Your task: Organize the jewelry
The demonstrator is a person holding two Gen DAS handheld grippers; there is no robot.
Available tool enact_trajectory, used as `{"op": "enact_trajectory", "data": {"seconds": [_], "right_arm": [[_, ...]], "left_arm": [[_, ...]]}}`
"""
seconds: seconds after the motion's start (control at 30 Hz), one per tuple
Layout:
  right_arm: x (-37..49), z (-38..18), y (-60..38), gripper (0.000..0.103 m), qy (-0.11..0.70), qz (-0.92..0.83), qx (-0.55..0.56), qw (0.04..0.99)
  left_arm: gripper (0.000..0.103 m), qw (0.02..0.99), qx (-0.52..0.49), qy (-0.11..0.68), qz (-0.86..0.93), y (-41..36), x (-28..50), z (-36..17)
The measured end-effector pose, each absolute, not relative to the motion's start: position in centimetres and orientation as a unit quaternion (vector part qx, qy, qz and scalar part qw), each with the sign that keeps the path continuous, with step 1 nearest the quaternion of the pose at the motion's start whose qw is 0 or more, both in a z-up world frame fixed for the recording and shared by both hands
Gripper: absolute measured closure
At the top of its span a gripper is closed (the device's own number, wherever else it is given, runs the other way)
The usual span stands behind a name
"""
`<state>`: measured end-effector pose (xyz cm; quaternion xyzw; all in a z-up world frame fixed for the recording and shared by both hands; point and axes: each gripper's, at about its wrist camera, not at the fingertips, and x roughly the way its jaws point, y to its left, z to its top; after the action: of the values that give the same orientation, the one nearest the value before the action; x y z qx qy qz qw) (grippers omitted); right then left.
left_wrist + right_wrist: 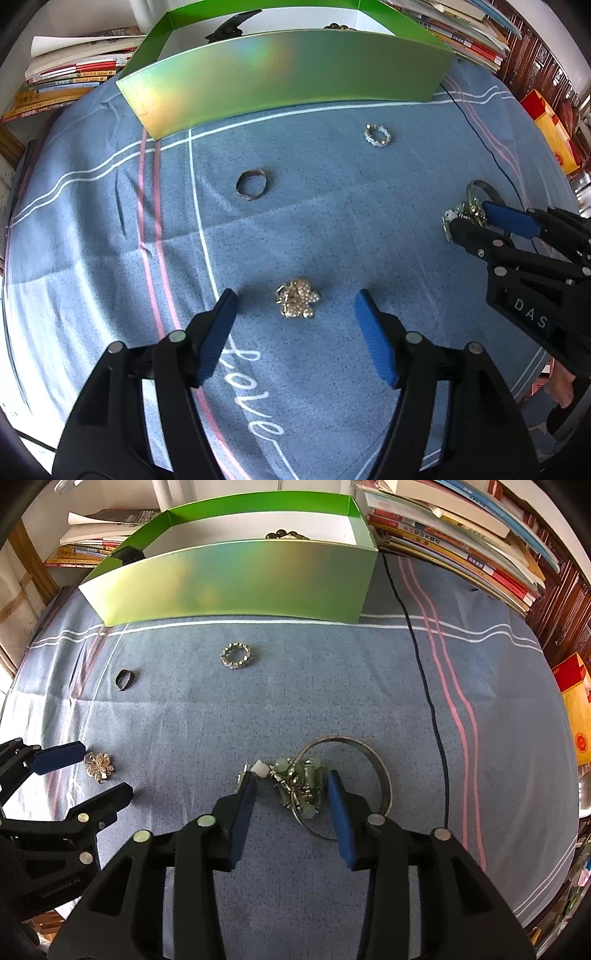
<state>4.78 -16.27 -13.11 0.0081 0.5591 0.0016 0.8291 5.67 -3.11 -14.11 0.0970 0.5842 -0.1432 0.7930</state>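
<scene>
Straddling the gold pearl-studded flower brooch on the blue cloth, our left hand-held gripper stands released, while our right hand-held gripper brackets the green-beaded silver bangle, pads apparently not touching it.

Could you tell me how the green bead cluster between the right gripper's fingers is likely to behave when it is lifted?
The green bead cluster looks loosely linked, so it will probably droop and dangle rather than stay stiff. It lies across the silver bangle, which may snag or drag along. The right gripper straddles it, so loose beads could slip out.
</scene>
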Motion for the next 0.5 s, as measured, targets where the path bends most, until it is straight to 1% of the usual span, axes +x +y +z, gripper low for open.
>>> {"op": "enact_trajectory", "data": {"seconds": [0.03, 0.07, 0.1, 0.13, 0.17, 0.23, 0.37, 0.5], "right_arm": [[4.8, -13.1, -16.2, 0.077, 0.558, 0.003, 0.008, 0.83], [4.8, -13.1, -16.3, 0.079, 0.559, 0.007, 0.01, 0.829], [4.9, -13.0, -16.2, 0.079, 0.557, 0.01, 0.011, 0.83], [4.8, -12.9, -16.5, 0.081, 0.555, 0.011, 0.011, 0.832], [4.9, -12.7, -16.4, 0.089, 0.552, 0.011, 0.011, 0.834], [5.1, -12.3, -16.3, 0.092, 0.545, 0.015, 0.008, 0.838], [5.5, -11.8, -16.0, 0.092, 0.541, 0.02, 0.005, 0.841], [5.6, -10.9, -16.1, 0.093, 0.533, 0.026, 0.016, 0.846]], "left_arm": [[0.045, 0.796, 0.093, 0.581, -0.141, -3.0, 5.7, -14.0], [0.057, 0.799, 0.092, 0.578, -0.138, -2.9, 5.7, -13.9], [0.063, 0.801, 0.091, 0.576, -0.135, -2.7, 5.8, -13.8], [0.077, 0.802, 0.087, 0.576, -0.135, -2.4, 5.9, -13.7], [0.081, 0.802, 0.08, 0.577, -0.133, -2.1, 6.1, -13.6], [0.081, 0.807, 0.076, 0.572, -0.127, -1.9, 6.2, -13.3], [0.081, 0.821, 0.086, 0.55, -0.125, -1.9, 6.2, -12.0], [0.082, 0.827, 0.07, 0.545, -0.122, -1.3, 6.6, -10.8]]}}
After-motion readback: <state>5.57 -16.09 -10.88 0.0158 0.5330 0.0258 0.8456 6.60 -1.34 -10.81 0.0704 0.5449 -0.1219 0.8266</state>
